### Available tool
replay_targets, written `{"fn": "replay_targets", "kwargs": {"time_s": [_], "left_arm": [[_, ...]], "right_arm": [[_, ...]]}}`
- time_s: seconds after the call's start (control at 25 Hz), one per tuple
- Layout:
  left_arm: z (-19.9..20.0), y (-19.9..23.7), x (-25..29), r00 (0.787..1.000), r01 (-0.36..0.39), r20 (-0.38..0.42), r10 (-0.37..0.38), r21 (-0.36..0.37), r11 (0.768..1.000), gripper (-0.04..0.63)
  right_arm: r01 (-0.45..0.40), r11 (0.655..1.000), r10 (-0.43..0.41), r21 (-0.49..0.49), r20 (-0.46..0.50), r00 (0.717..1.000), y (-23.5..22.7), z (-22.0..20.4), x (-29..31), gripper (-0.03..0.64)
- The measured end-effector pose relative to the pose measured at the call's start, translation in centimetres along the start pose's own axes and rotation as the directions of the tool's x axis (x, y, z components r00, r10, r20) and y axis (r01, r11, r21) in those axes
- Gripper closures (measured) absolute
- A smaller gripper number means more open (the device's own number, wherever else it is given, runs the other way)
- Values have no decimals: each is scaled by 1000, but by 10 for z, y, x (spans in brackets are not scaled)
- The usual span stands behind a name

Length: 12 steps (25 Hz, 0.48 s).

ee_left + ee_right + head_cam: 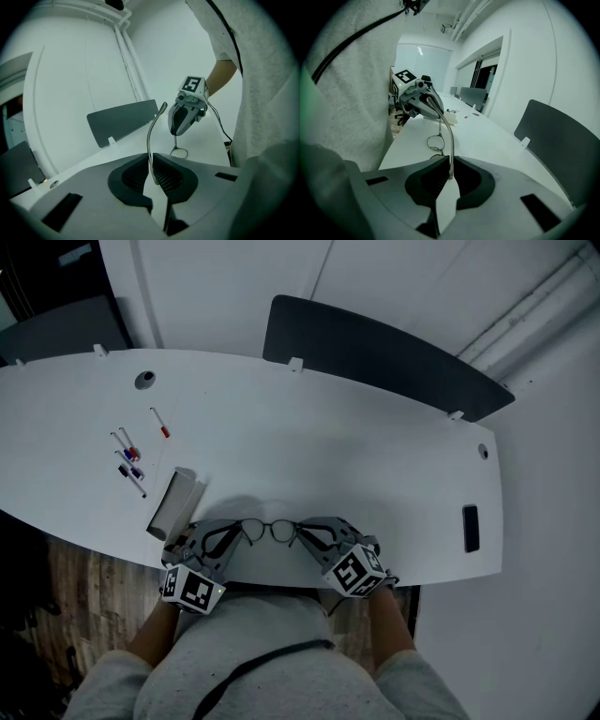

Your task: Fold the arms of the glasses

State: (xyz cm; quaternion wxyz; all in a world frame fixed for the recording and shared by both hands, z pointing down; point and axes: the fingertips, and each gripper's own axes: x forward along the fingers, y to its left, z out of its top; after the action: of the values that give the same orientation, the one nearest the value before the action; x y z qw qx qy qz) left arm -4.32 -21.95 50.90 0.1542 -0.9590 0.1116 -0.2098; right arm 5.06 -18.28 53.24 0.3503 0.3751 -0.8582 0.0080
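Observation:
Thin-framed round glasses sit at the near edge of the white table, held between my two grippers. My left gripper is shut on the left arm of the glasses. In the left gripper view that arm rises from between the pads of the left gripper, with one lens beyond. My right gripper is shut on the other arm. In the right gripper view the curved arm runs from the pads of the right gripper toward a lens and the left gripper.
Several markers and a red-tipped pen lie at the left, next to a white box. A dark panel stands along the far edge. A black slab lies near the right end. The person's body is close behind the grippers.

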Motion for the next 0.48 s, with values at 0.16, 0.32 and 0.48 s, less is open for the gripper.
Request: {"fn": "replay_targets", "kwargs": {"time_s": [0.16, 0.32, 0.48], "left_arm": [[-3, 1, -3, 1000, -13, 1, 13, -30, 999, 560], [-8, -1, -6, 1000, -28, -12, 28, -45, 999, 561], [-14, 2, -9, 998, -55, -7, 55, -145, 988, 563]], "right_arm": [[65, 996, -66, 59, 27, 997, -1, 4, 3, 578], [121, 981, -131, 150, 60, 990, 1, 4, 1, 578], [174, 960, -193, 219, 71, 979, 1, 2, 0, 578]]}}
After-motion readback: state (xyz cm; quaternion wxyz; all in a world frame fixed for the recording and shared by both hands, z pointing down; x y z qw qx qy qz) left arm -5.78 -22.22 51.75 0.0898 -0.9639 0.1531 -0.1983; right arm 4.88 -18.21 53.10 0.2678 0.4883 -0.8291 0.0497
